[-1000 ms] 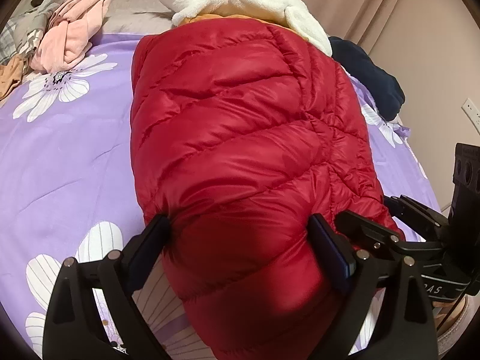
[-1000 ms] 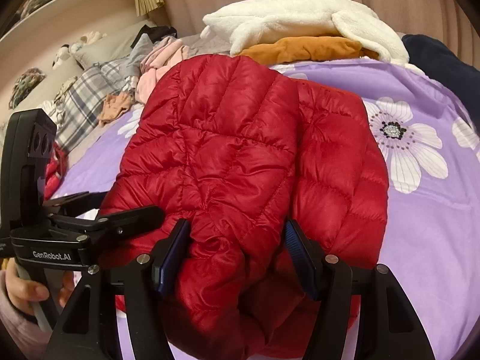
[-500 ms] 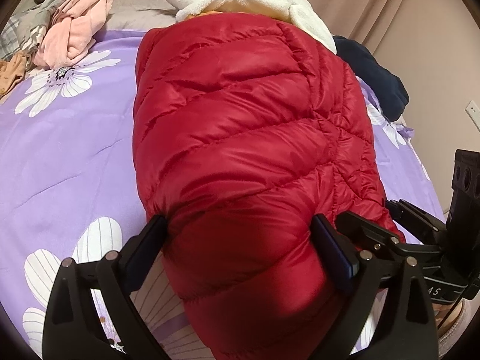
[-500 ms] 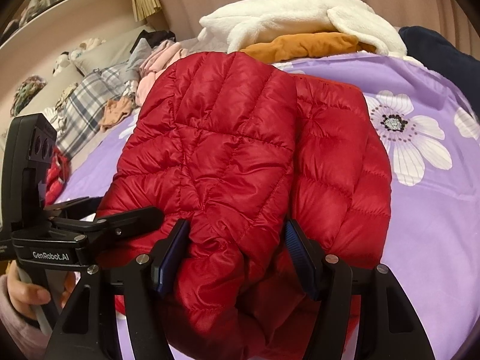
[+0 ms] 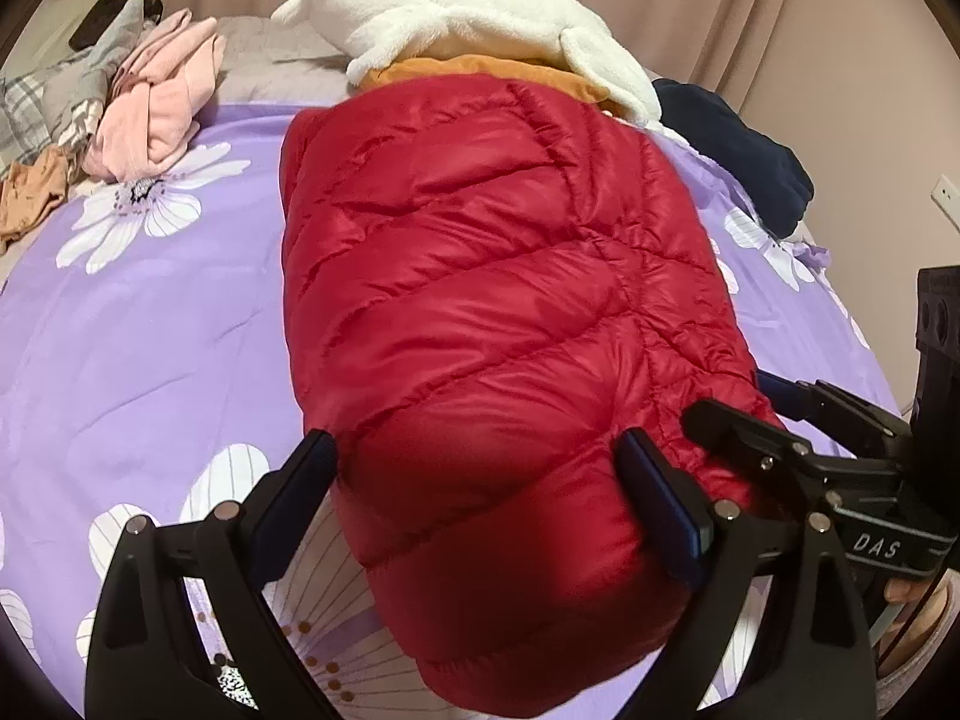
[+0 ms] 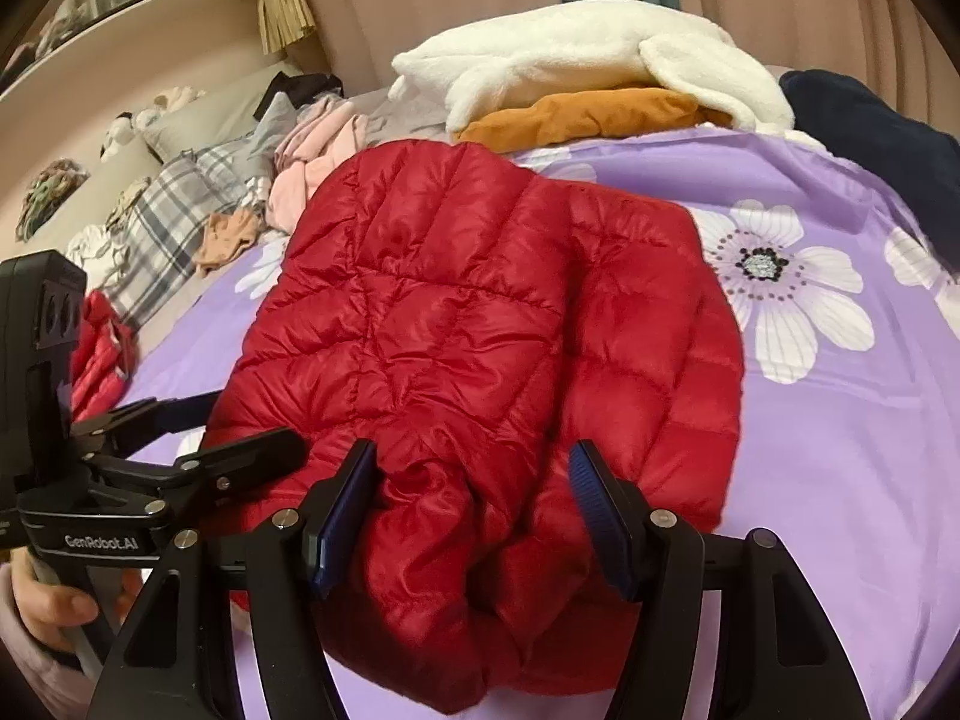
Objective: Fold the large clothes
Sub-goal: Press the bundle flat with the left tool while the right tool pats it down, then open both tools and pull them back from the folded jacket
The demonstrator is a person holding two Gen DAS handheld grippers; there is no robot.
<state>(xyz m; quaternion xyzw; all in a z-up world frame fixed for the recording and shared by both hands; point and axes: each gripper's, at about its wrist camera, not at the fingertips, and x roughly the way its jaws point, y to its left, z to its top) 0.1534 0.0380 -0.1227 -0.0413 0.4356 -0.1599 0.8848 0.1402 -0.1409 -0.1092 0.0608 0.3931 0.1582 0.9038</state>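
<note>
Bedroom setting: pinkish-beige curtains (image 5: 690, 6) behind a bed spread with a lilac sheet printed with large white daisies (image 5: 150, 324).

Item 1, red quilted down jacket (image 5: 498, 312): lies folded into a thick lengthwise bundle along the middle of the sheet, its near end bulging toward both cameras. In the right wrist view (image 6: 480, 324) one panel overlaps another, with a seam running down between them.

Item 2, left gripper (image 5: 480, 498): black two-finger tool with blue pads, jaws spread wide around the near end of the jacket, both pads pressing into the puffy fabric (grasping the bundle).

Item 3, right gripper (image 6: 474, 510): same build, jaws clamped on a bunched fold of the jacket's near edge, just beside the left gripper's fingers.

Item 4, cream-white fleece garment (image 5: 468, 18): heaped at the far end of the bed on top of a mustard-orange folded garment (image 5: 480, 72), which touches the jacket's far end in the left wrist view.

Item 5, dark navy garment (image 5: 738, 150): at the far right edge of the bed.

Item 6, pale pink crumpled garment (image 5: 156, 102): far left, beside grey plaid fabric (image 6: 174, 210).
</note>
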